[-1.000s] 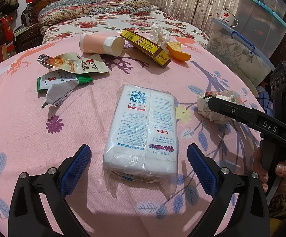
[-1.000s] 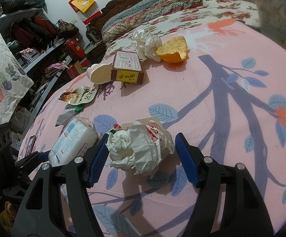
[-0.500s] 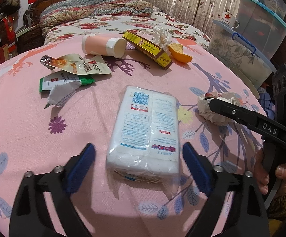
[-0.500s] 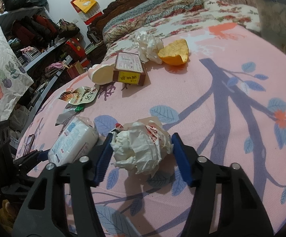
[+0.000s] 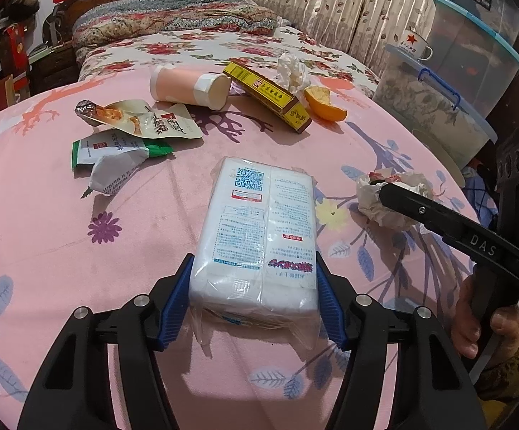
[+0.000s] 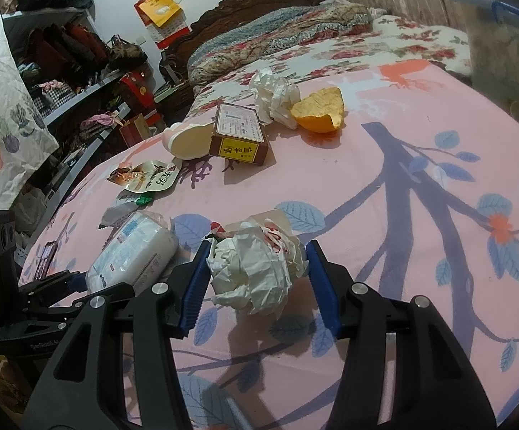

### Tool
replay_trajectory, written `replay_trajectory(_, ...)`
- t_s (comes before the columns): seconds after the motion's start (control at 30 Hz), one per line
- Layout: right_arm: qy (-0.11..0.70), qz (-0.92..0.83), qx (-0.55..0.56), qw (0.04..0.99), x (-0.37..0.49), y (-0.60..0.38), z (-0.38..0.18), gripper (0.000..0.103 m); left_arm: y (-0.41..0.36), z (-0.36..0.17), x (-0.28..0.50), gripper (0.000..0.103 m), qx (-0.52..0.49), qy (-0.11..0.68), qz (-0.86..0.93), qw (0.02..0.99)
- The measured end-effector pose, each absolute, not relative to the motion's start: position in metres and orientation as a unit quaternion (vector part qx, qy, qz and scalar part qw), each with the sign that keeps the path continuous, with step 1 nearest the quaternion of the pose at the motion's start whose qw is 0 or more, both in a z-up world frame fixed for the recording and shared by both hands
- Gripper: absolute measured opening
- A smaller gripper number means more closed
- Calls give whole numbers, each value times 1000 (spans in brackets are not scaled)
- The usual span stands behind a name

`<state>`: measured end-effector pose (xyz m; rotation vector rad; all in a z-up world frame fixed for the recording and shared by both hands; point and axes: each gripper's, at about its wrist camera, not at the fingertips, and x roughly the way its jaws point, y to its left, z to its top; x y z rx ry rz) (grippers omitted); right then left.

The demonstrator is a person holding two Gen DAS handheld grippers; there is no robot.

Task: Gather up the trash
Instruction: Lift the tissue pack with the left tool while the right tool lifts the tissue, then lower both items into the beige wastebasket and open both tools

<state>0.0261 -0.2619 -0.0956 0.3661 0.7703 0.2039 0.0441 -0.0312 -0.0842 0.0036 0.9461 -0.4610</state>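
Now the left gripper point(image 5: 254, 302) pinches the near end of the white tissue pack point(image 5: 259, 229), QR code printed on top, at centre of the pink tablecloth point(image 5: 37, 236); earlier its pads stood spread. At 3 o'clock, the right gripper point(image 6: 255, 279), its arm marked "DAS", has narrowed onto the crumpled paper wad point(image 6: 255, 268), left pad touching. The yellow box point(image 5: 270, 95) lies at 12 o'clock.

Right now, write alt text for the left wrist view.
The left gripper has its blue fingers pressed against both sides of a white tissue pack on a pink floral tablecloth. Snack wrappers, a cup and an orange peel lie beyond.
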Motion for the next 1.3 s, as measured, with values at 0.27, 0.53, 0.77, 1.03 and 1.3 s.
replay_trajectory(0.27,365,98,192,906,24,-268,-95,55,-25,-79,42,58,-15,440,-239,865)
replay_trajectory(0.53,357,106,222,901,20,-280,-91,55,-31,-65,37,58,-18,437,-258,862)
replay_trajectory(0.77,315,84,214,921,7,-312,-70,55,-63,-48,47,59,-8,440,-287,851)
replay_trajectory(1.03,298,-5,266,917,-12,-417,-72,55,-179,-39,81,59,53,461,-358,811)
replay_trajectory(1.3,276,-111,333,895,-25,-570,-75,56,-367,-28,113,59,138,445,-453,760)
